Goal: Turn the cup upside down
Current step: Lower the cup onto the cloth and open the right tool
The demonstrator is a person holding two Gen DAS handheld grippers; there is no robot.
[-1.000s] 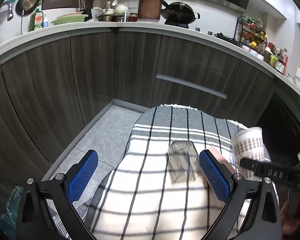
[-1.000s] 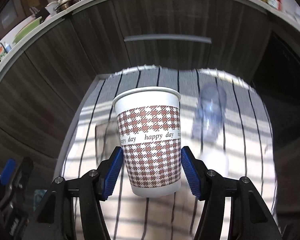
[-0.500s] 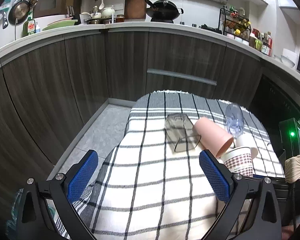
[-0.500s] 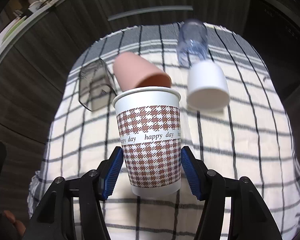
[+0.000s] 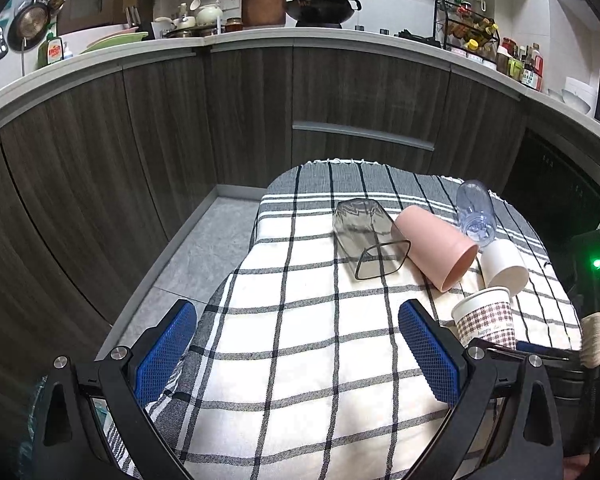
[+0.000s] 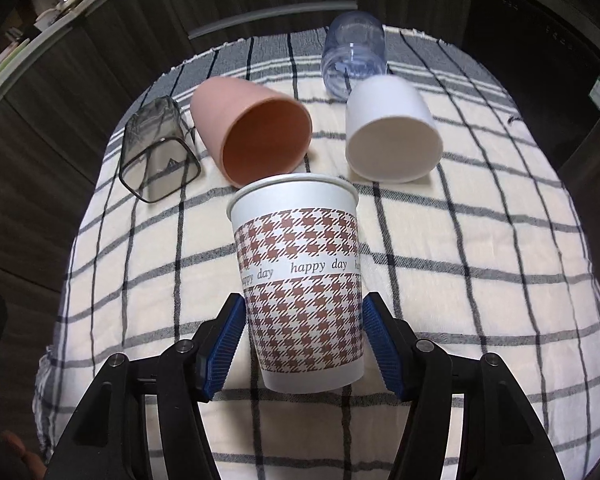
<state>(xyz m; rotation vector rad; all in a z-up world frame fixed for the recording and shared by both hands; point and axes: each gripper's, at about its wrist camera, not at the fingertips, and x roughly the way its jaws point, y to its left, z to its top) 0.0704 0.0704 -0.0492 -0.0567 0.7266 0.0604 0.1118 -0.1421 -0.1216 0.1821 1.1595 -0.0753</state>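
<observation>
The left tool (image 5: 298, 354) is hanging released, its blue pads spread wide with nothing between them, above the near part of the checked cloth (image 5: 300, 360) that is covering the worktop. Ahead of it and a little to its right, a smoky clear cup (image 5: 364, 238) is lying on its side, and a pink cup (image 5: 436, 246) is lying just beside that, mouth turned toward the tool.

The right tool (image 6: 302, 340) is grasping the houndstooth paper cup (image 6: 300, 280), its blue pads pressing on the lower wall from both sides. The cup is sitting upright in the grip, mouth up, marked "happy day"; whether its base is touching the cloth cannot be told. Beyond it to the left, the smoky cup and the pink cup are lying side by side. Ahead to the right, a white cup (image 6: 392, 136) is lying with its mouth facing the tool, and a bluish clear cup (image 6: 354, 54) is lying just behind it, appearing to touch it.
</observation>
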